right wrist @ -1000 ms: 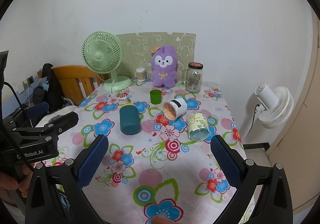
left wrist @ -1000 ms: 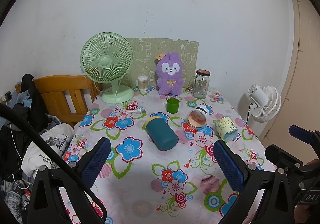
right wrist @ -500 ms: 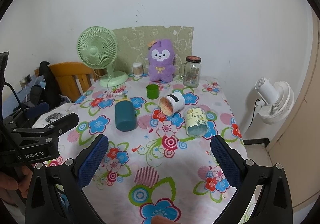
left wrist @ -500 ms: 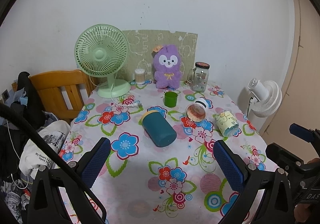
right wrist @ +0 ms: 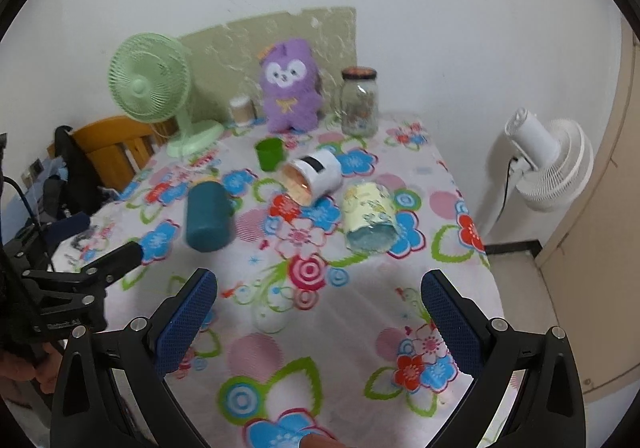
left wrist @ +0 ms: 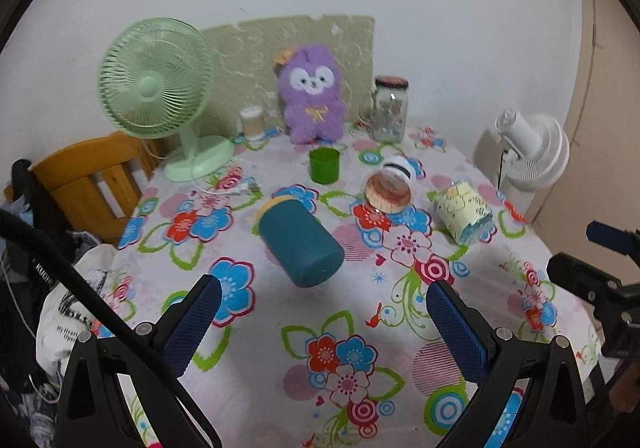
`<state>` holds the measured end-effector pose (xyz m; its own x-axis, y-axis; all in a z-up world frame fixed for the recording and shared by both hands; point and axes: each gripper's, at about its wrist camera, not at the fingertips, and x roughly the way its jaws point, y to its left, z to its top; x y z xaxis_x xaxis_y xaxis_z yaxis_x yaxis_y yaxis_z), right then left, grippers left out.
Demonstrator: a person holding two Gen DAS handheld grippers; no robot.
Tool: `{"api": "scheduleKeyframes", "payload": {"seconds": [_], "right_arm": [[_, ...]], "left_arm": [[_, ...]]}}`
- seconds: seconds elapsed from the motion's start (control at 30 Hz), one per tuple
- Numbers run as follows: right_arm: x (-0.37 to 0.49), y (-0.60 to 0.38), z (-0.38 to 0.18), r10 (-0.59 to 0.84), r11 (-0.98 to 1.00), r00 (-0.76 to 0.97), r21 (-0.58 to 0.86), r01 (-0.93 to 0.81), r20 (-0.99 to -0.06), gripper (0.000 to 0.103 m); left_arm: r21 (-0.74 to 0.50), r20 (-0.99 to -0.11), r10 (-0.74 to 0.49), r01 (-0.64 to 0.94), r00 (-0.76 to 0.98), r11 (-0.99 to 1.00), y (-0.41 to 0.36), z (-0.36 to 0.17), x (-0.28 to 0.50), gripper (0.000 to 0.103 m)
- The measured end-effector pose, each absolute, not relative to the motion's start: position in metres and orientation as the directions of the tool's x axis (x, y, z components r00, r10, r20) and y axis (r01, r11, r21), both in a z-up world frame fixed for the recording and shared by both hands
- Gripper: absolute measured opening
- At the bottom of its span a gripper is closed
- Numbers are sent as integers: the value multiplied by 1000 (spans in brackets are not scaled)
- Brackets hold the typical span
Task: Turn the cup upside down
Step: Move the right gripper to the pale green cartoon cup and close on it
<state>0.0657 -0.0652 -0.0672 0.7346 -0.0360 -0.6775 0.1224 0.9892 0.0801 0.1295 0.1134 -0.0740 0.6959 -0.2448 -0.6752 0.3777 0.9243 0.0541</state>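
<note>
We hold both tongs, left (left wrist: 320, 312) and right (right wrist: 320, 308), spread apart and empty above the near table (left wrist: 256, 380); a teal cup (left wrist: 298, 242) lies on its side, beyond the left tongs.

fan (left wrist: 154, 104) left-rear | plush (left wrist: 314, 96) rear-centre | jar (left wrist: 390, 108) right of plush | three cups (left wrist: 300, 244) lying mid-table (left wrist: 280, 348)

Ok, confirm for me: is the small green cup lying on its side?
No, the green cup stands upright with its open mouth facing up.
</note>
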Motion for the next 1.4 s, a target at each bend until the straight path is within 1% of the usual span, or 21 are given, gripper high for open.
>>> {"api": "scheduleKeyframes", "payload": {"seconds": [0.33, 0.7, 0.9, 1.2, 1.23, 1.27, 1.3, 1.4], "right_arm": [[127, -97, -102, -46, 990, 659, 54, 131, -751, 103], [189, -130, -139, -8, 984, 586, 98, 149, -810, 103], [210, -139, -157, 30, 979, 551, 135, 151, -834, 103], [232, -143, -174, 25, 982, 515, 118, 149, -857, 102], [234, -142, -176, 21, 983, 512, 111, 145, -859, 101], [236, -142, -177, 16, 984, 509, 105, 145, -861, 96], [238, -142, -179, 12, 984, 502, 99, 146, -865, 88], [244, -142, -187, 42, 984, 480, 119, 131, -876, 77]], "left_arm": [[170, -727, -234, 500, 645, 849, 63, -101, 178, 103], [283, -740, -209, 579, 639, 765, 17, -123, 217, 103], [293, -755, -206, 601, 622, 743, 5, -134, 232, 103], [305, -765, -186, 601, 617, 738, -1, -143, 246, 103], [303, -767, -185, 601, 614, 740, -1, -144, 247, 103], [301, -769, -183, 599, 613, 742, 0, -145, 248, 103], [300, -770, -181, 597, 612, 744, 0, -146, 249, 103], [293, -776, -176, 593, 606, 750, 1, -148, 252, 103]]}}
